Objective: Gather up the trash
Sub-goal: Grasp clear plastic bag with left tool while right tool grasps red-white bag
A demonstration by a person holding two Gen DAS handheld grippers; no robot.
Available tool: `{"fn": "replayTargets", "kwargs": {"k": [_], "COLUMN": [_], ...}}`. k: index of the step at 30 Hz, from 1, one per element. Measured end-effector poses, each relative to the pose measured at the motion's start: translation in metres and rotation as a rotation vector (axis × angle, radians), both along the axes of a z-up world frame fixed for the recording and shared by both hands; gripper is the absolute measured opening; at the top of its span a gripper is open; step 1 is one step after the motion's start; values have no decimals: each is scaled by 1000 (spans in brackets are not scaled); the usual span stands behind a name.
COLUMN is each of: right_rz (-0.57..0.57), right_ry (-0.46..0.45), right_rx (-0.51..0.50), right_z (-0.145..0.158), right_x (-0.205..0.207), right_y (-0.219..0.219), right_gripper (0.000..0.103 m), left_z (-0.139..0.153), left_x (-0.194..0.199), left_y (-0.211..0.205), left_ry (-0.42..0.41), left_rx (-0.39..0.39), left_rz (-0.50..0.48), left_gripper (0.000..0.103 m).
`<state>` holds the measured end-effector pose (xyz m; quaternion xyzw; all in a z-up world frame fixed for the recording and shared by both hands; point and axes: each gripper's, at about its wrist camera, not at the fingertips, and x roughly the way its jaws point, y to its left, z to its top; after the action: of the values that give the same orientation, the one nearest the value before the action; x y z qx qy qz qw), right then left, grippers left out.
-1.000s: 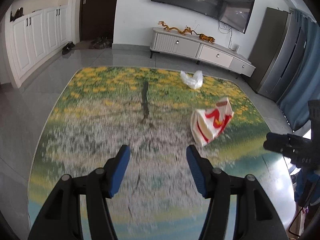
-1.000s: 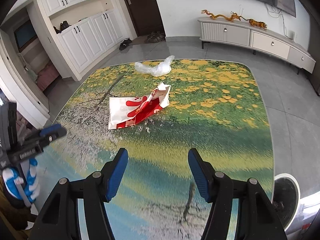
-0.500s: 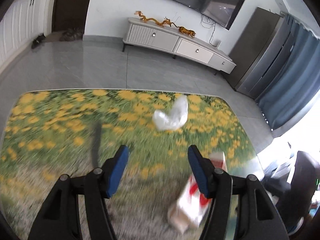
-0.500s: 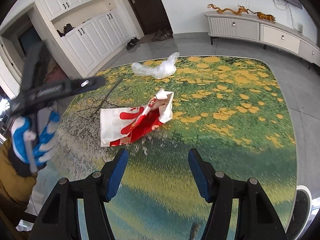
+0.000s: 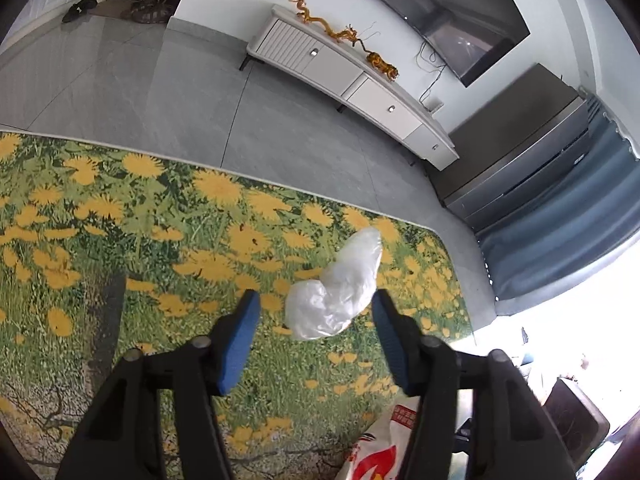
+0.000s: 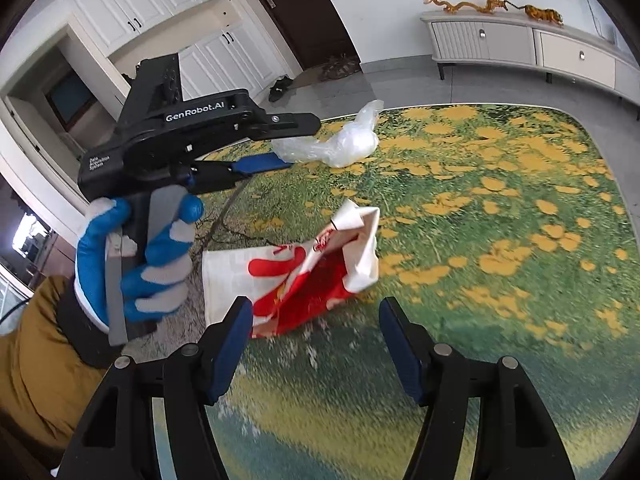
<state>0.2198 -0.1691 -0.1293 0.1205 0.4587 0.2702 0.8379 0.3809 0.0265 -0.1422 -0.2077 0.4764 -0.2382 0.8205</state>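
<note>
Two bits of trash still uncollected: clear plastic bag (image 5: 340, 284) between the closing left claw (image 5: 316, 316), red-white bag (image 6: 304, 272) ahead of the wide, empty right claw (image 6: 316, 320)

The left gripper (image 5: 314, 314), black with blue pads, tilts downward in a blue-and-white gloved hand (image 6: 136, 264), jaws closing, nothing pinched. The matching right gripper (image 6: 316, 326) angles downward, jaws apart.

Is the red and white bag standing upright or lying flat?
Lying flat: the red and white bag rests crumpled on the flowered table, one corner curled up.
</note>
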Motion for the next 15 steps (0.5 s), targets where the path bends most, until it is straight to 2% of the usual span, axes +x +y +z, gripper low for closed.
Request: {"fn": "replayTargets", "kwargs": {"k": [4, 8, 10, 13, 15], "right_rz": [-5, -10, -24, -55, -77], "right_ry": [5, 6, 10, 37, 56], "right_rx": [21, 31, 33, 66, 89], "right_z": [1, 2, 2, 1, -1], "right_x": [6, 9, 12, 15, 21], "right_y": [5, 12, 13, 12, 9], "right_gripper": [64, 64, 63, 52, 40], "left_z": [-4, -7, -10, -12, -13], "left_x": [2, 4, 5, 1, -1], "left_y": [-1, -4, -3, -3, -1], "left_ry": [6, 12, 21, 20, 22], "left_rx": [20, 16, 16, 11, 13], "left_rz": [-7, 0, -2, 0, 6], "left_gripper": [29, 23, 15, 12, 11]}}
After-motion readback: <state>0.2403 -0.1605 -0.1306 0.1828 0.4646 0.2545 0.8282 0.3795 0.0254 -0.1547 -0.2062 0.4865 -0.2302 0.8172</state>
